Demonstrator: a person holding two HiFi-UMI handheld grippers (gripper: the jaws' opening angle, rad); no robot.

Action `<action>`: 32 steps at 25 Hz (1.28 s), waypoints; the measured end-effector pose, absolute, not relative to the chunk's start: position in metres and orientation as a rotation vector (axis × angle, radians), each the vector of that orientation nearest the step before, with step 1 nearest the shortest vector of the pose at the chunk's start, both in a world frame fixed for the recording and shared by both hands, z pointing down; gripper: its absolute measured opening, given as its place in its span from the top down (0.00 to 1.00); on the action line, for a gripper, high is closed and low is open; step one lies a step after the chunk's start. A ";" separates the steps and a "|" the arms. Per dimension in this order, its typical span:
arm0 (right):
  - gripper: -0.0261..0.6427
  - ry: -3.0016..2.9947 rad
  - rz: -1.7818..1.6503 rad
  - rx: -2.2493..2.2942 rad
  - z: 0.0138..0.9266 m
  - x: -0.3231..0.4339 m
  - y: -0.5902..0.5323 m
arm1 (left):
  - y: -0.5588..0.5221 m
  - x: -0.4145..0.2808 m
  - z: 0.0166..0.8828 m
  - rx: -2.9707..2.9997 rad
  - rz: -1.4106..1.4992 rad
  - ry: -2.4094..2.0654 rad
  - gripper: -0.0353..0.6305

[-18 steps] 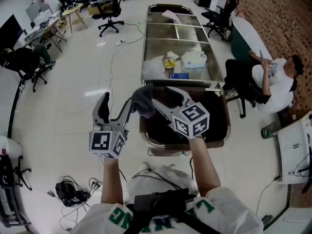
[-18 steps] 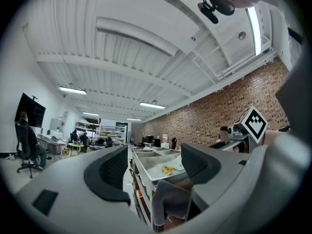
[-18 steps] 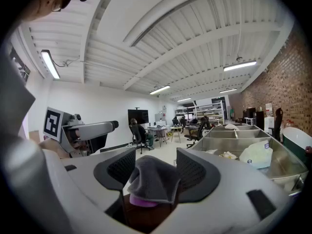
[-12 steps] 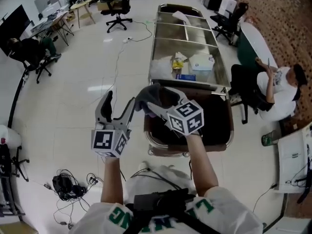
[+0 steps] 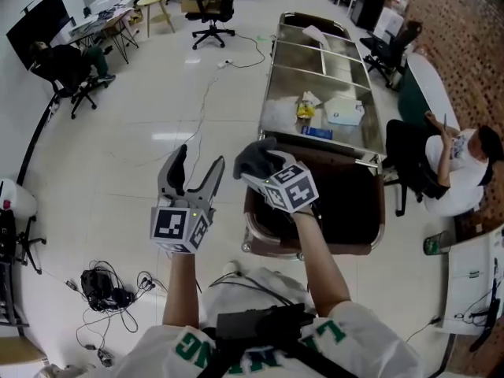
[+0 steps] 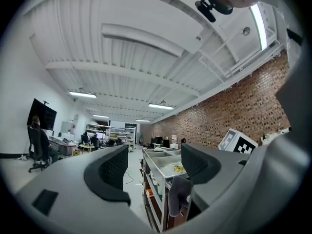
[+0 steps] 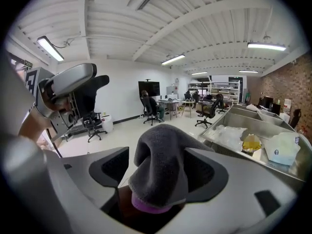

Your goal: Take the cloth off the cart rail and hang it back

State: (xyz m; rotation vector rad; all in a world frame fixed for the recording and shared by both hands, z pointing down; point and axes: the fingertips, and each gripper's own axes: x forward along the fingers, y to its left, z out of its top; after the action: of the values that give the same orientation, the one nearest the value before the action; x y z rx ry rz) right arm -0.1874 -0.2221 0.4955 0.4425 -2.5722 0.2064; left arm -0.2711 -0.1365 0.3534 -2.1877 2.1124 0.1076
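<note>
A dark grey cloth [image 5: 256, 157] with a purple edge lies draped over my right gripper [image 5: 261, 166], above the floor just left of the steel cart's [image 5: 283, 81] near end. In the right gripper view the cloth [image 7: 163, 152] sits between the wide-apart jaws, lapping over the right pad [image 7: 209, 172], with a gap to the left pad; this gripper [image 7: 160, 175] is open. My left gripper [image 5: 194, 168] stands open and empty beside it. In the left gripper view the cloth [image 6: 178, 199] hangs behind the open jaws of that gripper [image 6: 153, 172], in front of the cart [image 6: 158, 162].
The cart top holds a white box [image 5: 346, 112], a yellow packet [image 5: 303, 110] and a clear bag; a dark bin [image 5: 346, 203] sits at its near end. A person sits on a chair [image 5: 453, 160] to the cart's right. Cables [image 5: 106, 298] lie on the floor at left.
My right gripper has swung a little left and back from the cart's end, turning so its fingers look shorter; the cloth stays on it. The left gripper has hardly moved.
</note>
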 end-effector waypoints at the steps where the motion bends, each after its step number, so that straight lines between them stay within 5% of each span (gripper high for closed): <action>1: 0.42 -2.562 0.210 0.436 0.498 -0.189 -0.221 | -0.136 -0.272 0.354 -2.186 0.105 2.116 0.44; 13: 0.54 -2.547 0.307 0.534 0.502 -0.181 -0.234 | -0.136 -0.265 0.351 -2.214 0.079 2.080 0.44; 20: 0.83 -2.607 0.285 0.557 0.486 -0.174 -0.233 | -0.139 -0.256 0.349 -2.242 0.065 2.041 0.44; 32: 0.85 -2.834 0.256 0.707 0.407 -0.142 -0.234 | -0.152 -0.232 0.345 -2.313 0.073 1.960 0.44</action>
State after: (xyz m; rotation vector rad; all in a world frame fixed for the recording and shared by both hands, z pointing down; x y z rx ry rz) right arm -0.1418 -0.2338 0.4069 0.7070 -2.8337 0.2558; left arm -0.2316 -0.1516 0.3454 -2.3126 1.9597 0.0729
